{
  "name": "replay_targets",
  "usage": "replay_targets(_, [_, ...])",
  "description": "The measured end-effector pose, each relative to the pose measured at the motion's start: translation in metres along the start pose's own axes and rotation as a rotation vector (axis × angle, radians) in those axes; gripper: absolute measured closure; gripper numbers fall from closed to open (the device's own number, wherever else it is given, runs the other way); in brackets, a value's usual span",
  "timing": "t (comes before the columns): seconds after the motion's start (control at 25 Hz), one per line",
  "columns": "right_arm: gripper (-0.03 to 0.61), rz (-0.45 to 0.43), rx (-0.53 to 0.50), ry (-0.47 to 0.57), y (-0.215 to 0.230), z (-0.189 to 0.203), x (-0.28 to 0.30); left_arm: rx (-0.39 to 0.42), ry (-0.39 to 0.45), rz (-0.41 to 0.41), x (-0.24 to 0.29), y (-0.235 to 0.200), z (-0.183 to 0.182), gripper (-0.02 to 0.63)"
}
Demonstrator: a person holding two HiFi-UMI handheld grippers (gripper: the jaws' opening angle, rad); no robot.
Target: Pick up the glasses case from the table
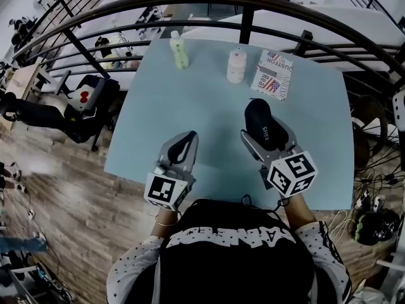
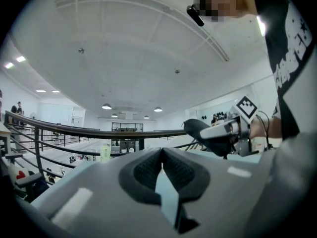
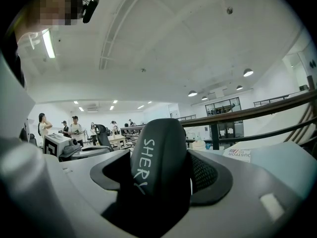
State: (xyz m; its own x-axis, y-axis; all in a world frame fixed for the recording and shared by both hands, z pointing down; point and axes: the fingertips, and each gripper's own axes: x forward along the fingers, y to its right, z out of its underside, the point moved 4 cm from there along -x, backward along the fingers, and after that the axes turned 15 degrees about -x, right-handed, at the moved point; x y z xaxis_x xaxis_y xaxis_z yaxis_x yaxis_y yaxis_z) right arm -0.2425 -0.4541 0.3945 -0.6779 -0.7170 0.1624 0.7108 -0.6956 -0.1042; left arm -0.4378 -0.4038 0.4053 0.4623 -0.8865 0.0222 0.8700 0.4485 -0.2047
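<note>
The black glasses case [image 1: 259,123] with white lettering is clamped between the jaws of my right gripper [image 1: 262,135], lifted over the pale blue table [image 1: 209,94]. In the right gripper view the case [image 3: 159,155] stands upright between the pads and fills the gap. My left gripper [image 1: 183,145] is over the table's near left part, shut with nothing in it; its pads [image 2: 148,170] meet at the tips. The case [image 2: 205,133] and right gripper also show at the right of the left gripper view.
At the table's far side stand a pale green bottle [image 1: 179,49], a white bottle [image 1: 236,66] and a flat printed box [image 1: 273,73]. A dark curved railing [image 1: 209,2] runs behind the table. Wooden floor and an office chair [image 1: 88,103] lie to the left.
</note>
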Motion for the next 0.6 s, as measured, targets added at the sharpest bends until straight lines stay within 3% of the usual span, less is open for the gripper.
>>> replay_targets(0.6, [0.207, -0.004, 0.003, 0.003, 0.0032, 0.0008, -0.0029, -0.016, -0.010, -0.006, 0.0017, 0.0049, 0.0013, 0.614])
